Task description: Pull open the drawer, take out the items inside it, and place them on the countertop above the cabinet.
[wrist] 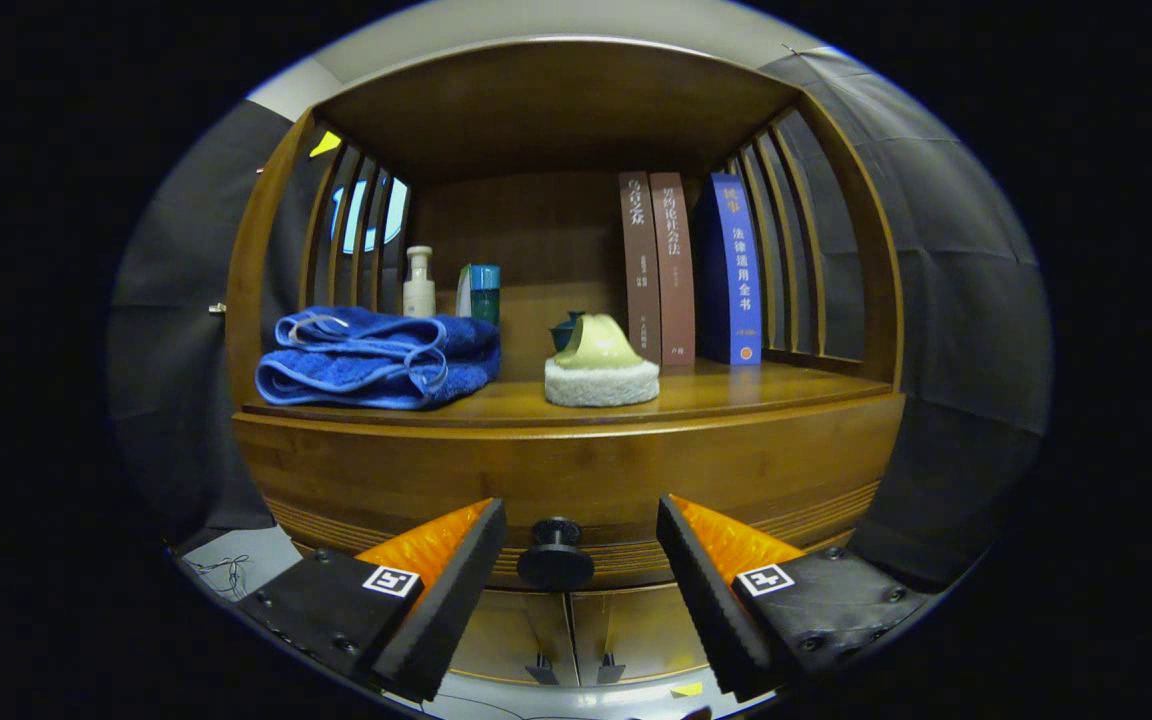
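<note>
While the fingers of the gripper [581, 560] stand spread apart with nothing pressed between them, the dark round knob [555, 556] of the drawer [576, 480] sits in the gap between them, a little nearer the left finger than the right, so the whole matter turns on that line-up: the knob lies straight ahead along the fingers' reach and its stem runs out toward the camera, which means a closing squeeze from both sides would meet it squarely. The drawer front around the knob looks flush with the cabinet, so it appears shut, and what lies inside it cannot be seen; a shut drawer would fit a drawer yet to be pulled or one pushed home again. Above the knob the worktop [736, 392] carries a folded blue towel [376, 358] up and to the left, a pale brush with a fleecy base [601, 368] almost directly above, bottles [420, 283] behind the towel, and upright books [691, 268] up and to the right, against the back
</note>
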`<state>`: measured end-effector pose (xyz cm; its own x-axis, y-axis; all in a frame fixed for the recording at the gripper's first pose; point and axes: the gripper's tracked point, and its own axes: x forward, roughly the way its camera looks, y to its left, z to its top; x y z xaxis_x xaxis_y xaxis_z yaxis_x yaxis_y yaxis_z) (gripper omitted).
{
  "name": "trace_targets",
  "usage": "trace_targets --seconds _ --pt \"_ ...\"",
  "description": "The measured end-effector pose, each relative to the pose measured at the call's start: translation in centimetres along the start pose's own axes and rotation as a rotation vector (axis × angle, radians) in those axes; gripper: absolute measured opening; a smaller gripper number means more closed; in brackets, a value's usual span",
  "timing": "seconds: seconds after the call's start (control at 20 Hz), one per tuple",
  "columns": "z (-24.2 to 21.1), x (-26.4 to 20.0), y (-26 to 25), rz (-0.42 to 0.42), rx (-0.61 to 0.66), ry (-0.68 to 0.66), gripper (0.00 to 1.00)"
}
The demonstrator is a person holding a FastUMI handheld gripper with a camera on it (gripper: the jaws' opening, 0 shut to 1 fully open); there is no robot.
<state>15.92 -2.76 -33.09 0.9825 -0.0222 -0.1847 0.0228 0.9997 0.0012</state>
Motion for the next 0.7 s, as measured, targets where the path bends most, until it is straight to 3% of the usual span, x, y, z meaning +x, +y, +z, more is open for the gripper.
trace_targets --seconds 0.4,0.7 --pt "7.4 -7.6 1.5 0.091 -0.022 -0.017 1.00" --pt "14.1 -13.5 2.5 0.111 -0.036 -0.059 0.99"
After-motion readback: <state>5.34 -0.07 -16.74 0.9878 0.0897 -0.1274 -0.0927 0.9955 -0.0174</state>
